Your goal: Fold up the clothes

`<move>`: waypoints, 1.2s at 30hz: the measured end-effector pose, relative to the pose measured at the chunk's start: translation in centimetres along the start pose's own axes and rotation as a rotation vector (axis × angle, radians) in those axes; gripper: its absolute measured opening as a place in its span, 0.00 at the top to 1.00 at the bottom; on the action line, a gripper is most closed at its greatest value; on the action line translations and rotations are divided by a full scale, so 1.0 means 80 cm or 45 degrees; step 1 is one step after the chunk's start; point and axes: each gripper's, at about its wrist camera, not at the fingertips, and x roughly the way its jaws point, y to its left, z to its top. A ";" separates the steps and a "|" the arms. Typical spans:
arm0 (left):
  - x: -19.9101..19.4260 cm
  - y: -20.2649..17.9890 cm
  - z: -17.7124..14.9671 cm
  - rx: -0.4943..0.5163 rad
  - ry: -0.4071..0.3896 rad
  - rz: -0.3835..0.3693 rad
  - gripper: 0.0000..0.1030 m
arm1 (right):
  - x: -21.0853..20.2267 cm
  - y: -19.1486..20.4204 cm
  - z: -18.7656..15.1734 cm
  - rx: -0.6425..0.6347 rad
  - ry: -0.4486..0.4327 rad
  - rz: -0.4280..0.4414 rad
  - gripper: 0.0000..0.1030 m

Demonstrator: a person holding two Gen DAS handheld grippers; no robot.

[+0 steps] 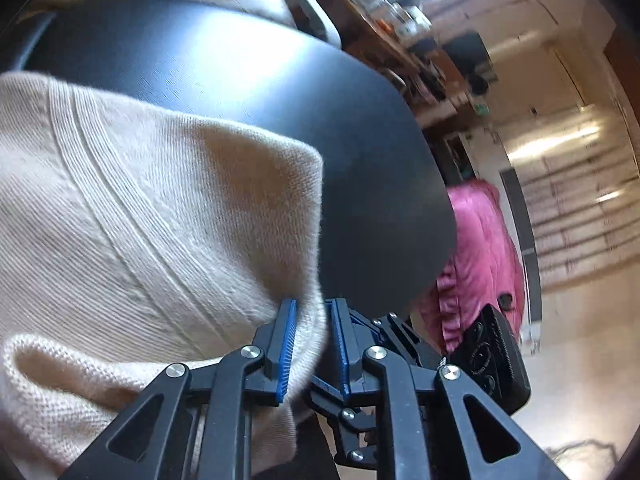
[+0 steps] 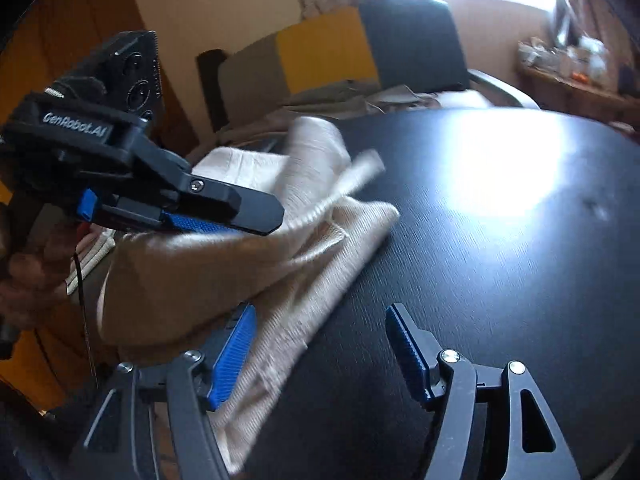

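A cream knit sweater (image 1: 132, 208) lies bunched on the near left part of a round black table (image 1: 304, 112). My left gripper (image 1: 312, 312) is shut on a fold of the sweater's edge, cloth pinched between its blue pads. In the right wrist view the left gripper (image 2: 256, 216) shows from the side, holding the sweater (image 2: 248, 264) lifted off the table (image 2: 500, 240). My right gripper (image 2: 320, 320) is open and empty, low over the table's edge, its left finger beside the hanging cloth.
A chair with beige clothes (image 2: 360, 96) stands behind the table. A pink garment (image 1: 480, 256) hangs beyond the table's right edge. A cluttered wooden shelf (image 1: 404, 40) stands against the far wall.
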 end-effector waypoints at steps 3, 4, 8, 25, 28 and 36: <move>-0.025 -0.013 -0.003 0.002 -0.034 -0.096 0.78 | -0.014 -0.004 -0.019 0.047 0.030 -0.029 0.32; -0.036 -0.017 -0.003 0.007 -0.057 -0.125 0.78 | -0.017 -0.006 -0.024 0.057 0.041 -0.036 0.32; -0.113 -0.011 -0.007 0.026 -0.213 -0.241 0.75 | -0.038 -0.008 -0.022 0.074 0.041 -0.044 0.32; -0.167 0.153 -0.106 0.006 -0.381 0.017 0.74 | 0.043 0.157 0.101 -0.396 0.475 0.403 0.00; -0.163 0.162 -0.107 0.004 -0.389 0.007 0.74 | 0.045 0.151 0.089 -0.351 0.603 0.461 0.02; -0.122 0.133 -0.123 0.178 -0.272 0.031 0.74 | -0.064 0.092 -0.033 -0.208 0.773 0.302 0.02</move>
